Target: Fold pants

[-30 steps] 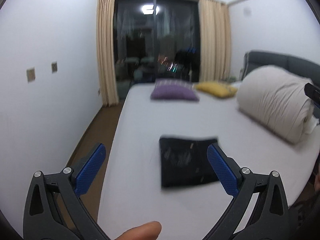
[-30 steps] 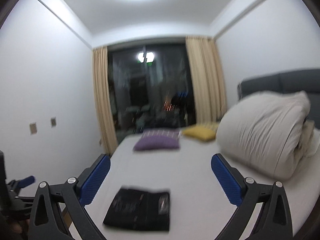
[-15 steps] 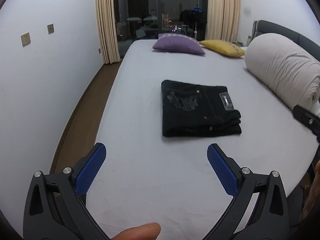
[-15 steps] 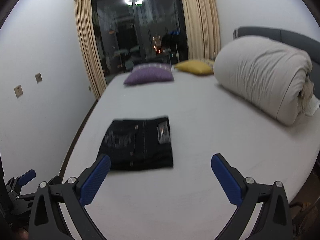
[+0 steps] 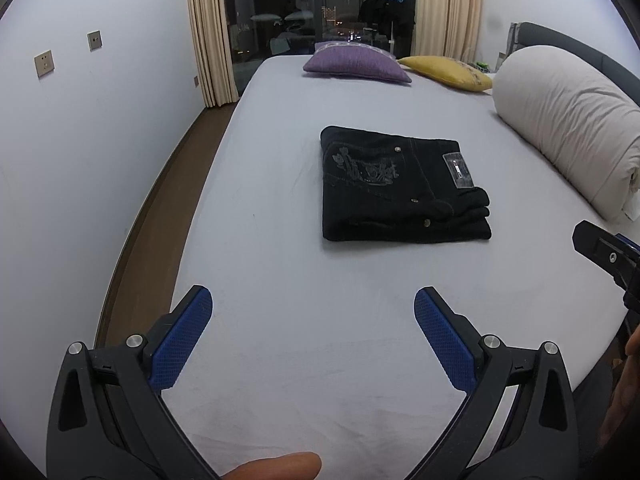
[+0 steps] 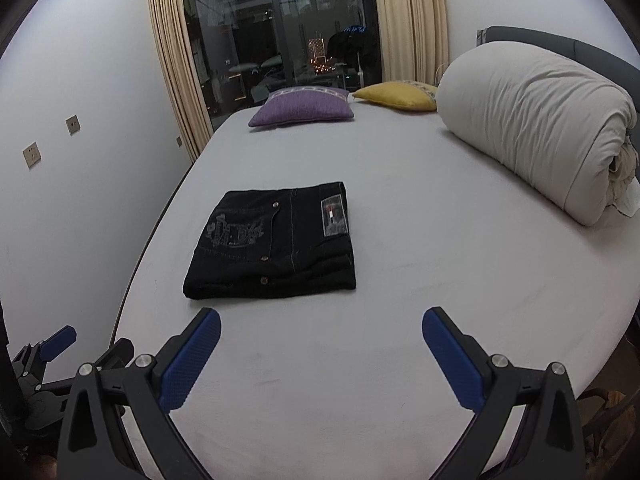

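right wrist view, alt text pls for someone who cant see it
Folded black pants lie on a bed, just beyond the open, empty right gripper. A purple pillow, a yellow pillow and a rolled duvet lie farther back.

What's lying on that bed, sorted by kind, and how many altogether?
Folded black pants: 1
Cushions: 2, purple cushion and yellow cushion
Rolled cream duvet: 1
Total: 4 things on the bed

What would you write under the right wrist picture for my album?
Folded black pants lie on the bed, the open right gripper hovering empty in front of them.
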`<state>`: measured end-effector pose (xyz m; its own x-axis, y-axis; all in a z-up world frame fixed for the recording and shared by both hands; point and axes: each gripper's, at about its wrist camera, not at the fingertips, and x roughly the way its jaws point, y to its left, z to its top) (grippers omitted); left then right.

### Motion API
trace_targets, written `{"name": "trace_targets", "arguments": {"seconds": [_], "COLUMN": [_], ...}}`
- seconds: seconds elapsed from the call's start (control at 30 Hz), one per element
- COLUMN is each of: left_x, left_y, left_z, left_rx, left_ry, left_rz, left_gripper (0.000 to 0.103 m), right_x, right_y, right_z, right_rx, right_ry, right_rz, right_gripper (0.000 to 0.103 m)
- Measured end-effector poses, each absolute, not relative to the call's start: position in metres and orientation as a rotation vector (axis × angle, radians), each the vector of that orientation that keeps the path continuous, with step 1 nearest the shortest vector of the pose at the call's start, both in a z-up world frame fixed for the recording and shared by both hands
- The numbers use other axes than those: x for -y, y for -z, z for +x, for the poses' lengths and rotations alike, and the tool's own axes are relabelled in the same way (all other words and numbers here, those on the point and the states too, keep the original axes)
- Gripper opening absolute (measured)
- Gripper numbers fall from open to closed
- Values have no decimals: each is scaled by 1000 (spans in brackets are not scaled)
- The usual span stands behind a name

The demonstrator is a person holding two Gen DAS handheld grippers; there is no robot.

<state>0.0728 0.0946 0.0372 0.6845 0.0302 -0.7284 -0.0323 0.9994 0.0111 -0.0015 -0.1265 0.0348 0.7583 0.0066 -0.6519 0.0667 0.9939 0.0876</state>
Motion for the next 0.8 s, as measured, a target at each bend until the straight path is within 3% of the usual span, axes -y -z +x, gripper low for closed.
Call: {"name": "trace_targets", "arguments": {"seconds": [0.8], "left_x": [-100], "left_y": [-25], "left_z": [77], "left_rx": [-852], "left_ry": [-20], "left_rz": [-15], "left_gripper": [103], "right_x": [119], "right_y": [-22], "right_z": [4], "right_rx": [-767], "right_ry": [16], "right_rz": [98], "right_gripper": [103]}}
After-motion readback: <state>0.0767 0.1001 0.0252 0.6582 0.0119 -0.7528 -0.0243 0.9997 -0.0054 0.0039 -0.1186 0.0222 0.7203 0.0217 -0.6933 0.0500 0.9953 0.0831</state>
